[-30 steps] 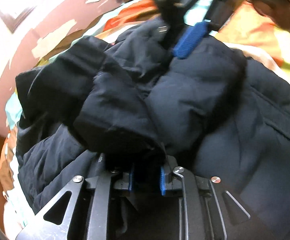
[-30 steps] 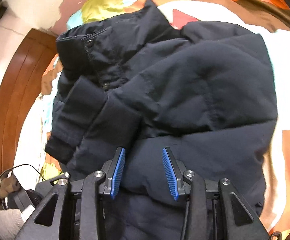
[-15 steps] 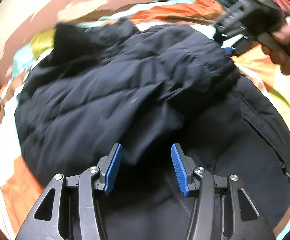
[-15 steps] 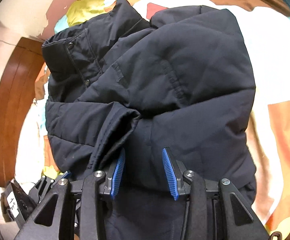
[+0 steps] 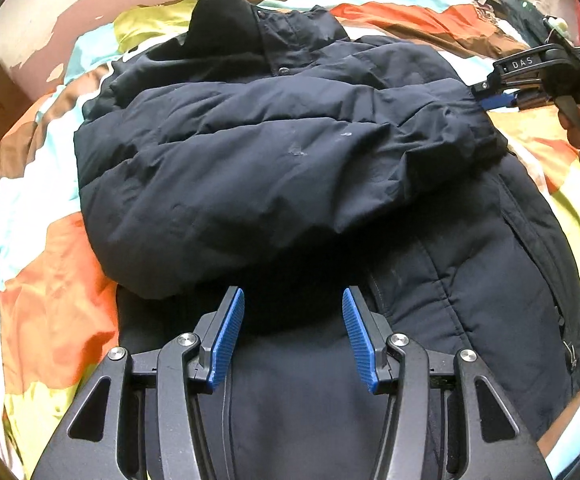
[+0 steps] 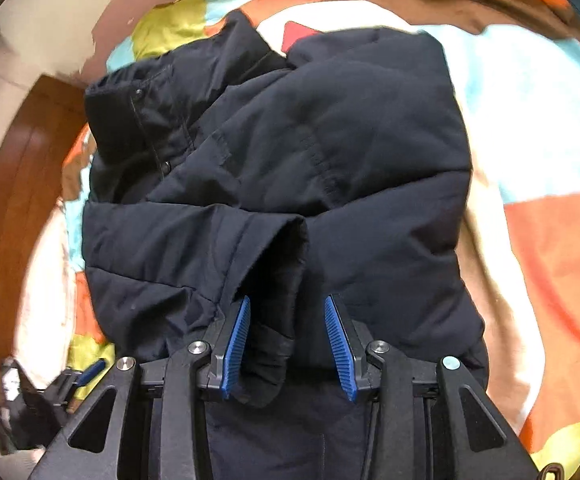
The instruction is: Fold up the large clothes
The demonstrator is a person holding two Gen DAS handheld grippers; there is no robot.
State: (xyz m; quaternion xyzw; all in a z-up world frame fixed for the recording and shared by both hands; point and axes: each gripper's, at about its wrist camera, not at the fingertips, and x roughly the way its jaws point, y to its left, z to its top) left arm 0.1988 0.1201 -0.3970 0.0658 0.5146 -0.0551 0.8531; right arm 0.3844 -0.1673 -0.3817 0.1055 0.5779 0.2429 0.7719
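Matt quilted cloth jacket (image 5: 273,168) lying puffy, soft printed cloth bedspread (image 5: 49,280) wrinkling, ribbed blue pads (image 6: 237,344) showing on black plastic left hand-held gripper (image 5: 293,334), glossy wooden headboard (image 6: 13,208) gleaming

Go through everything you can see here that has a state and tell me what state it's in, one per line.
Black jacket: lying on the bed, a sleeve folded across its body, not yet a compact fold.
Sleeve cuff: lying between the right tool's fingers, not clamped.
Collar: standing up, snaps visible.
Left tool: open, holding nothing.
Right tool: open, over the cuff.
Bedspread: rumpled, spread under the jacket.
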